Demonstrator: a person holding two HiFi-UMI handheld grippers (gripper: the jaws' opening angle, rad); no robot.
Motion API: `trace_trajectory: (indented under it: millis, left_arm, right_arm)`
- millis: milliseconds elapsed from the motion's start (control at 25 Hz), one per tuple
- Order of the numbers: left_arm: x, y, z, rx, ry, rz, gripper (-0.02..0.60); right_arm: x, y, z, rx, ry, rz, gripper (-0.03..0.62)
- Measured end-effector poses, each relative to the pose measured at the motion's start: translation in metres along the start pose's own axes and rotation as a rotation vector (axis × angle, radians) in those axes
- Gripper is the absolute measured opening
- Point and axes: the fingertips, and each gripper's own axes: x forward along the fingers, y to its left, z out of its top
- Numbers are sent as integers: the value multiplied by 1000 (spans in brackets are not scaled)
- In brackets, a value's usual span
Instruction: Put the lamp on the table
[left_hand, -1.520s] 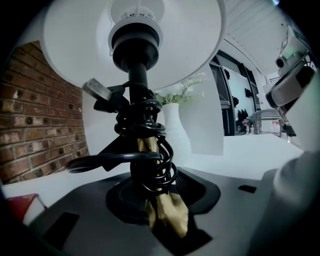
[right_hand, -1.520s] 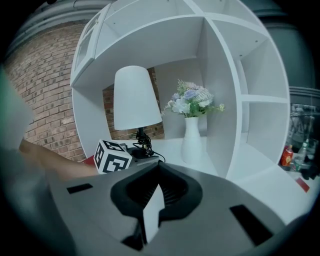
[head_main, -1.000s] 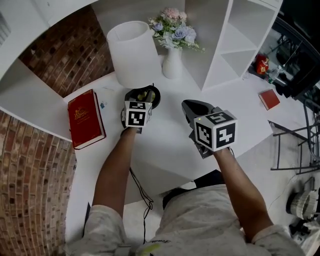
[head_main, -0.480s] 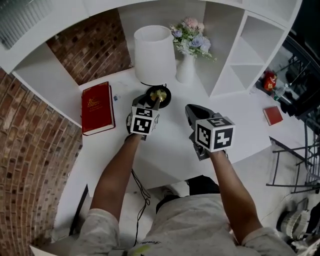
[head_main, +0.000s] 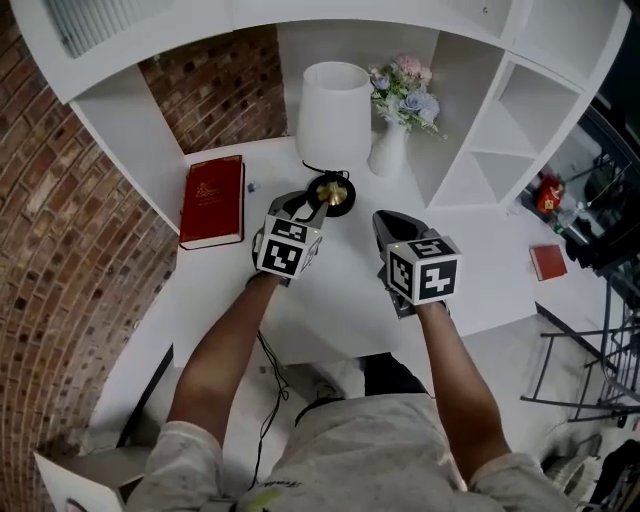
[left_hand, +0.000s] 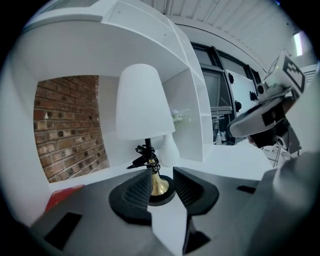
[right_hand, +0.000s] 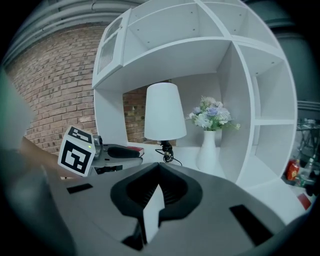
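Note:
The lamp stands upright on the white table, with a white shade, a brass stem and a round black base. My left gripper sits just short of the base on its near left. In the left gripper view the lamp rises straight ahead, and its brass foot shows in the gap of my left gripper. The jaws are closing and the pads do not press on the lamp. My right gripper hovers to the right, shut with nothing in it, and its own view shows the gripper facing the lamp.
A red book lies left of the lamp. A white vase of flowers stands just right of the shade, inside the white shelf unit. A small red item lies at the far right. A black cable hangs off the table's front edge.
The head view has swung, so lamp and shelf now sit further right. My left gripper stands a little back from the lamp's base. The right gripper has kept its place.

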Motion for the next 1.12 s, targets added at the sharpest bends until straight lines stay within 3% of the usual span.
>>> trace_trajectory:
  millis: [600,1000,1120]
  left_arm:
    - [-58,-17,24,-29,-58,11,103]
    - [-75,-35,62,-38,-104,86,89]
    - [-75,-45,71,-79,-121,106,84]
  right_arm:
    - [-21,7,6,-45,-12,21,5]
    - [-31,-15,14,-66,-34,59,5]
    - [-40,-30,16,-77,-41,72,5]
